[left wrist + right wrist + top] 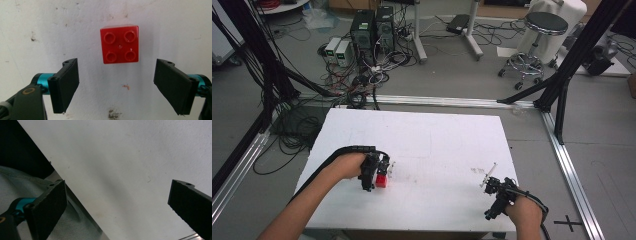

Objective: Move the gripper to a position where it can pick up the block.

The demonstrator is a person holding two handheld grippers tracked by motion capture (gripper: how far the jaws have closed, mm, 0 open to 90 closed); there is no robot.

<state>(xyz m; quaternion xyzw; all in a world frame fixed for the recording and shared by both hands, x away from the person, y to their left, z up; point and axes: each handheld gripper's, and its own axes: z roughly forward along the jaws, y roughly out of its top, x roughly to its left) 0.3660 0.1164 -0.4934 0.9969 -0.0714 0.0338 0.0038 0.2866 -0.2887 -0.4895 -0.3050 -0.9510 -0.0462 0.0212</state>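
- White table [432, 145], stained, amid floor cables [362, 75]; stool [537, 40] at 1 o'clock.
- Left gripper [116, 85]: jaws spread wide, hovering over red brick [119, 44], not touching.
- Brick at table's 8 o'clock.
- Right gripper [120, 207]: jaws spread, empty, at 4 o'clock.

A person's two forearms are reaching onto a white worktop [437, 135]. The left tongs [379, 172] are hovering just beside a small red block [381, 181] lying on the worktop. The right tongs [493, 186] are resting near the worktop's front right corner, well apart from the block.
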